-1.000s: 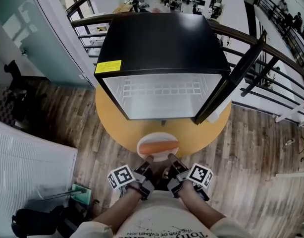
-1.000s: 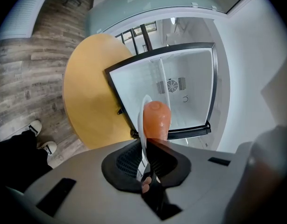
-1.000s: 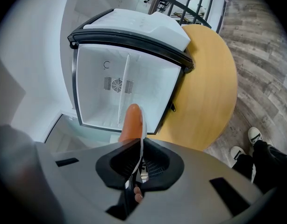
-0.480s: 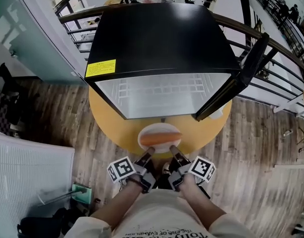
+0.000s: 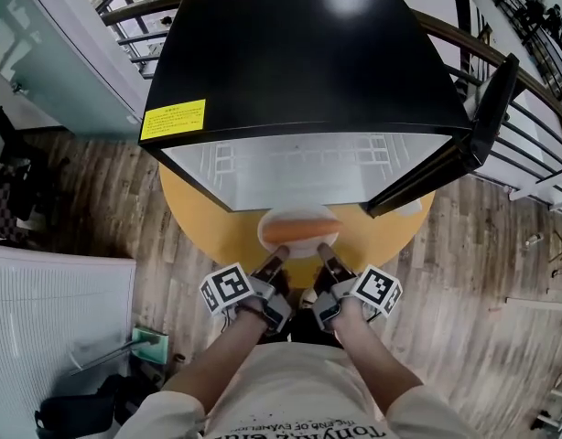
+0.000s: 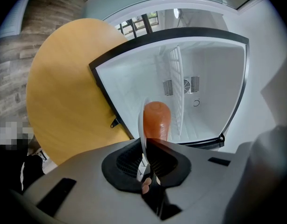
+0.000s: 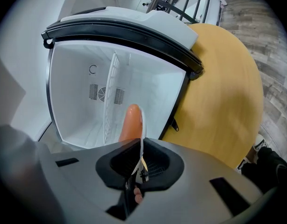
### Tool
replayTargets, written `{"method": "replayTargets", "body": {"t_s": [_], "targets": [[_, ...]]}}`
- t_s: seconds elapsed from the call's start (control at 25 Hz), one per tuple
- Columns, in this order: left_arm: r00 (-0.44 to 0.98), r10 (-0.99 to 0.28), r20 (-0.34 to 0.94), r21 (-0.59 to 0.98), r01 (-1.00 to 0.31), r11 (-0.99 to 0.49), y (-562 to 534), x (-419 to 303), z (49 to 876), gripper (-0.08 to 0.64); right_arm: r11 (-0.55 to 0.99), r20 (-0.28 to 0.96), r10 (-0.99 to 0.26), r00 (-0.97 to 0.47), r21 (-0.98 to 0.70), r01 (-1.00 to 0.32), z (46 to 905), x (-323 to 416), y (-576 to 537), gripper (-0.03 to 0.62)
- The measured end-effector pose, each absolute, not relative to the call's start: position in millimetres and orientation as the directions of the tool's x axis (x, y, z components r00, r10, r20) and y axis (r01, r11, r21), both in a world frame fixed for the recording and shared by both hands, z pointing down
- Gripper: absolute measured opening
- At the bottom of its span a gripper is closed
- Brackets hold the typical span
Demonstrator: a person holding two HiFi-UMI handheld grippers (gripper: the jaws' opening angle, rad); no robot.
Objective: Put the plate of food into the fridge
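A black mini fridge (image 5: pixel 299 53) stands on a round wooden table (image 5: pixel 203 222), its door (image 5: pixel 469 135) swung open toward the table's right edge and its white interior, crossed by a wire shelf (image 5: pixel 299 163), facing the person. A white plate (image 5: pixel 297 216) carrying orange-red, sausage-shaped food (image 5: pixel 299 233) hangs above the table's near edge, its far rim meeting the lower lip of the fridge opening in the head view. 1 second earlier the plate hung short of that opening, out by the table's near rim, and the fridge filled less of the head view. The person therefore appears to be moving in with the load. The left gripper (image 5: pixel 273 263) and the right gripper (image 5: pixel 325 254) each pinch the plate's near rim, jaws almost together with the thin edge clamped between the pads, as both gripper views show. The carry looks nearly done. By this reading, 3 things remain: sliding the plate level into the cavity, setting it down inside, and letting go with the 2 grippers.
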State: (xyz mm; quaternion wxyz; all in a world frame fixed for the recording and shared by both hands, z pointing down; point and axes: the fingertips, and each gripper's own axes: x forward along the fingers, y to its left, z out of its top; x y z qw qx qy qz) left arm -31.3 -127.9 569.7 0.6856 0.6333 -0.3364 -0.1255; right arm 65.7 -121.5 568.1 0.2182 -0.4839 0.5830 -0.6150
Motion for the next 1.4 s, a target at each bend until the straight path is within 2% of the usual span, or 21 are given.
{"method": "replayTargets", "body": {"t_s": [1.04, 1.4], "targets": [[0.691, -0.64, 0.338, 0.941, -0.24, 0.238, -219.8, -16.0, 623.8, 0.041, -0.284, 0.38, -0.853, -0.357, -0.913, -0.293, 622.4, 84.0, -212.9, 0.037], [0.657, -0.663, 0.36, 0.933, -0.254, 0.255, -248.5, -10.5, 644.8, 0.041, -0.284, 0.392, -0.862, -0.323, -0.899, -0.335, 641.0, 90.2, -243.9, 0.037]]}}
